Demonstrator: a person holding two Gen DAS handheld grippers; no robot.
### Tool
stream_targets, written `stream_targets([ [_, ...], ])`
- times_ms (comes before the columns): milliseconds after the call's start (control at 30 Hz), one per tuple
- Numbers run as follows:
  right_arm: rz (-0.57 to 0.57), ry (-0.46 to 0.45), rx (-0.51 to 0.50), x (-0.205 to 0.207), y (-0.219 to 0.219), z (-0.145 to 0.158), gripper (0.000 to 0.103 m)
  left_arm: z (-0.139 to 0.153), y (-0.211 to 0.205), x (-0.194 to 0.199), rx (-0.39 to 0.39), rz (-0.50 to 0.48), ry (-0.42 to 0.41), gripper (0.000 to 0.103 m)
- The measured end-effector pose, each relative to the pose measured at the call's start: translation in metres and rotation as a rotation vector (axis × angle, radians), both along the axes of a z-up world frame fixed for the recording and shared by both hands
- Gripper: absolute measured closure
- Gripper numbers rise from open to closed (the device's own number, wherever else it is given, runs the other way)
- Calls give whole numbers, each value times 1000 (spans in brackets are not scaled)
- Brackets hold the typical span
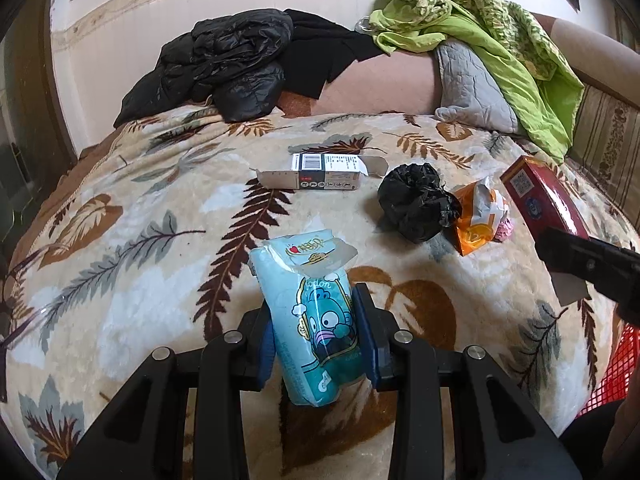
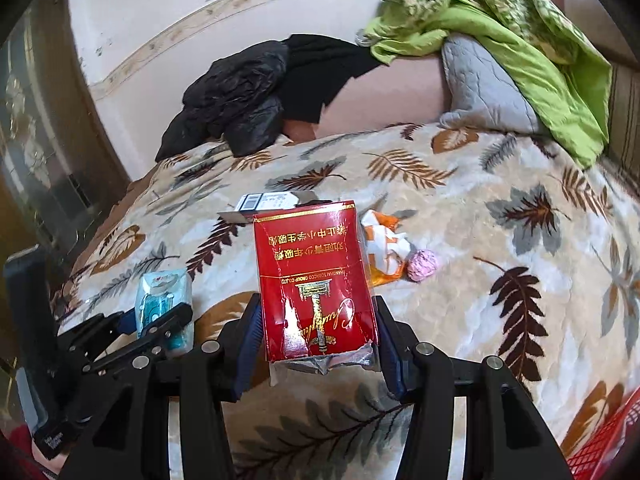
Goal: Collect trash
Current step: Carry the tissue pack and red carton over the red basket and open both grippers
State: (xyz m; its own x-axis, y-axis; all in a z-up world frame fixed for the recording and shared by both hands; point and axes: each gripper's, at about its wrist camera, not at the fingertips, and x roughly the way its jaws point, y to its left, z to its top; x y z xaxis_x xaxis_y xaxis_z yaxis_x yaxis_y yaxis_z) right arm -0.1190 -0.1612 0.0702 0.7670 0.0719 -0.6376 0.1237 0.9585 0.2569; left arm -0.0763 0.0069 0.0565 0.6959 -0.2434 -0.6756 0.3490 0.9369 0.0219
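My left gripper (image 1: 316, 332) is shut on a light blue tissue pack (image 1: 316, 320) with a cartoon face, held above the leaf-patterned blanket (image 1: 140, 220); it also shows in the right wrist view (image 2: 164, 304). My right gripper (image 2: 316, 332) is shut on a red cigarette pack (image 2: 316, 280), which shows in the left wrist view (image 1: 540, 196) at the right. On the blanket lie an opened white-and-black carton (image 1: 320, 172), a crumpled black bag (image 1: 416, 204), an orange-and-white wrapper (image 1: 480, 216) and a pink paper ball (image 2: 424, 264).
A black jacket (image 1: 216, 64) lies at the back of the bed. A green blanket (image 1: 500, 40) and a grey pillow (image 1: 468, 84) lie at the back right. A red mesh basket (image 2: 604, 440) stands at the lower right edge.
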Motion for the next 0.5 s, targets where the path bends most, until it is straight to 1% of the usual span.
stream_targets([
  [133,1,1,17,0,-2,-1,47,-1,-5,0,9,-8,-5,69],
  [500,16,-17,3,-4,1,2,47,-1,-7,-2,18,-10,-16,69],
])
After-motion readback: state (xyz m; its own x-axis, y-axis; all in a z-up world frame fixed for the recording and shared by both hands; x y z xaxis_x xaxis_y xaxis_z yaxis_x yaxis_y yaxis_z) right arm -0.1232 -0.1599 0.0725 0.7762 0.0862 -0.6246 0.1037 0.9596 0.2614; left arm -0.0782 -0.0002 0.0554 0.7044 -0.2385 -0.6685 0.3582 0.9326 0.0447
